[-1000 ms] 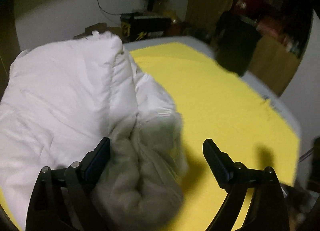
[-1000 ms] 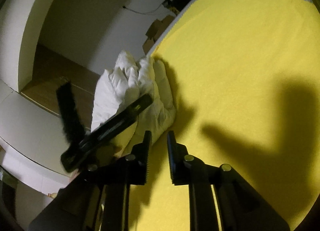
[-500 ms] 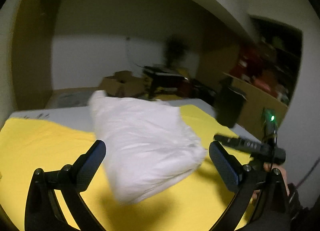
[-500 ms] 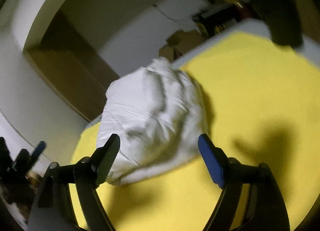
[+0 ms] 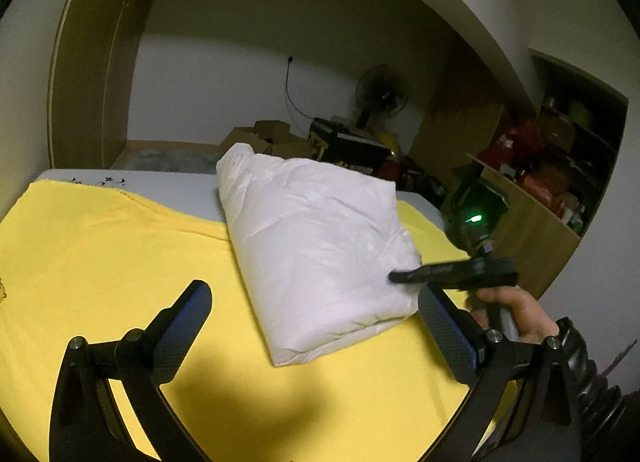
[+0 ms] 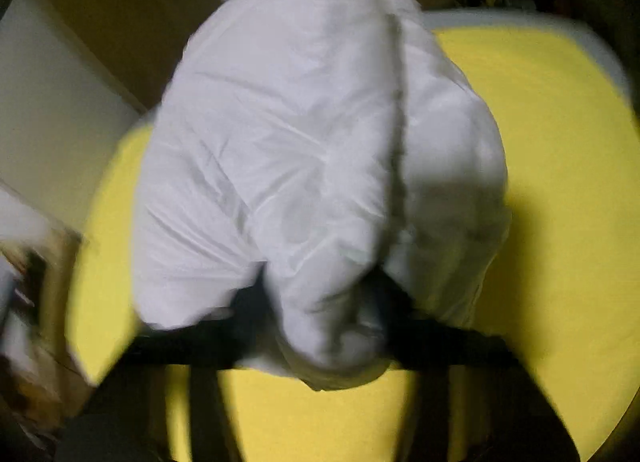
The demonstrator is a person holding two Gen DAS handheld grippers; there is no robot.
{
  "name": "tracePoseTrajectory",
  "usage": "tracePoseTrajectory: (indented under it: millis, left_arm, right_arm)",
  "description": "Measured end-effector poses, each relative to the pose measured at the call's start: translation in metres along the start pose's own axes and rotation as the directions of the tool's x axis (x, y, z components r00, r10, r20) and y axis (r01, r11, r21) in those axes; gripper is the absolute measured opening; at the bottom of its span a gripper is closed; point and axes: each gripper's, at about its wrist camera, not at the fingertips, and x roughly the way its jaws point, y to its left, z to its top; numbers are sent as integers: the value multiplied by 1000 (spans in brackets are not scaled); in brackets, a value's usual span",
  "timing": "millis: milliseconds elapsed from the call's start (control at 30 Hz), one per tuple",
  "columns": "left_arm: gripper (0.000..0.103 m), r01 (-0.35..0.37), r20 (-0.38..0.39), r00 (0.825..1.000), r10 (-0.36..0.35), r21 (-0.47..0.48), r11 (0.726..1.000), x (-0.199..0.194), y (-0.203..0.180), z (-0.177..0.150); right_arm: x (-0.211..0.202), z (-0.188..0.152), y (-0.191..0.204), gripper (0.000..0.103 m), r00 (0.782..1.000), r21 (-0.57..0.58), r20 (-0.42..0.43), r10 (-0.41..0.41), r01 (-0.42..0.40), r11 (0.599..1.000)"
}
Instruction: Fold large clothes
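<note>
A white padded jacket (image 5: 320, 246), folded into a thick bundle, lies on the yellow cloth (image 5: 100, 262) that covers the table. My left gripper (image 5: 316, 326) is open and empty, held back from the bundle's near edge. My right gripper (image 5: 394, 276) reaches in from the right, its dark fingers pushed against the bundle's right corner. In the blurred right wrist view the jacket (image 6: 312, 134) fills the frame and a fold of it sits between the dark fingers (image 6: 256, 310); whether they are shut on it cannot be told.
The grey table edge (image 5: 120, 178) shows beyond the yellow cloth. Behind it are cardboard boxes (image 5: 260, 138), a black crate (image 5: 348, 144), a standing fan (image 5: 382, 92) and cluttered shelves (image 5: 552, 166) at the right. A wooden door (image 5: 92, 74) stands at the left.
My left gripper has let go of the jacket and pulled back and up. My right gripper opened and moved onto the bundle's right corner. The jacket now lies as a folded bundle.
</note>
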Motion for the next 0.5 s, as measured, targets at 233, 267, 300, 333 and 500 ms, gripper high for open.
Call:
tracePoseTrajectory:
  millis: [233,267,300,333,500]
  left_arm:
    - [103,-44,-17,999,43,-56,997,13,13,2]
    - [103,-57,-21,998,56,-56,997,14,14,3]
    - [103,-81,-26,997,80,-57,995,18,15,4]
    - [103,-107,-33,994,106,-57,993,23,16,6]
    - [103,-272,-61,961,270,-24,962,60,16,41]
  right_arm:
    - [-59,-15,3,13,961,-60,248,121,-110,992]
    - [-60,-16,0,13,959,-63,262,107,-94,994]
    - [-55,-15,-3,13,960,-56,263,92,-80,995]
    - [-48,-14,-11,13,965,-42,249,81,-72,996]
    - [-12,-23,-54,13,981,50,178,76,-86,995]
